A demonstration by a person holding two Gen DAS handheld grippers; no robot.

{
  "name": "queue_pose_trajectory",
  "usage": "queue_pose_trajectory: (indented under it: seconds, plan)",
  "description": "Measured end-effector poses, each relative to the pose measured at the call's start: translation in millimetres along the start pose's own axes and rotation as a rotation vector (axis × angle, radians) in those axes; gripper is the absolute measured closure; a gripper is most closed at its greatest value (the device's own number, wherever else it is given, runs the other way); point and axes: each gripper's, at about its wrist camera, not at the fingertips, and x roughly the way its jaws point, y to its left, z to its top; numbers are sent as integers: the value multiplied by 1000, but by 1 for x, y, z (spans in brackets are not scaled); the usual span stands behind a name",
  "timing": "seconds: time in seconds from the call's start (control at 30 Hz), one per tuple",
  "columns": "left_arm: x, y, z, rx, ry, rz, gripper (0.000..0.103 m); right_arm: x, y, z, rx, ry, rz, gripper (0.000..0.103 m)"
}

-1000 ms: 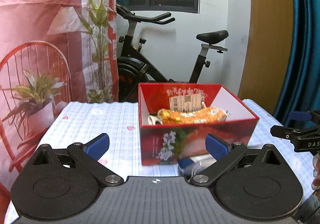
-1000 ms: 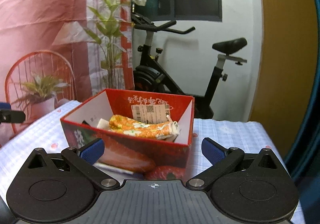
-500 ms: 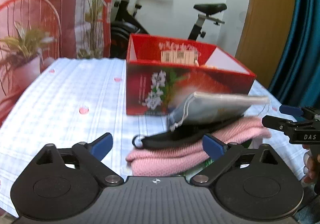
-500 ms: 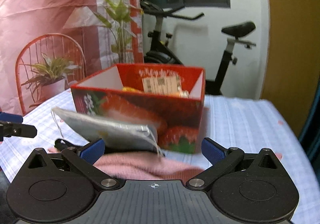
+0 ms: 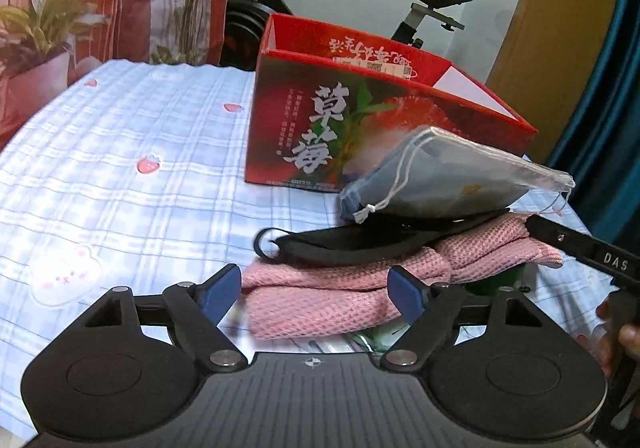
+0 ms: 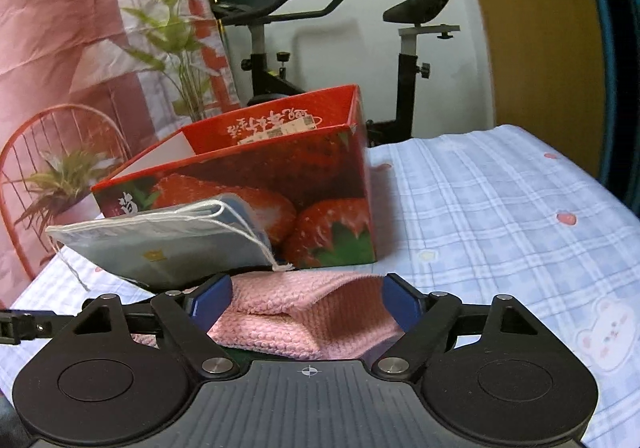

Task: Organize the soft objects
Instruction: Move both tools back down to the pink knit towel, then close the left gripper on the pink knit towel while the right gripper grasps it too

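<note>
Closing around the folded pink knit cloth (image 5: 320, 300), the left hand-held gripper (image 5: 316, 286) has pads still apart at its sides; the right hand-held gripper (image 6: 306, 298) closes likewise on its other end. On it lie a black mask (image 5: 360, 242) and grey drawstring pouch (image 5: 440, 179), the red strawberry box (image 5: 340, 119) at twelve o'clock on the checked tabletop (image 5: 120, 167)

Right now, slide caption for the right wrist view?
Right gripper closing around folded pink knit, grey drawstring pouch stacked above, strawberry box behind.

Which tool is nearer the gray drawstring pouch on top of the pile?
Neither clearly. The left tool and right tool are closing around opposite ends of the pink knit, below the pouch.
</note>
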Motion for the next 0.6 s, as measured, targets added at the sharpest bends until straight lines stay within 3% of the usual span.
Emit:
queue_pose_trajectory:
  seconds: [0.27, 0.6]
  plan:
    - [17, -4, -6, -12, 25, -24, 21, 2, 3, -11, 16, -21, 39, 31]
    - [27, -5, -10, -22, 42, -35, 24, -4, 11, -12, -14, -25, 75, 55]
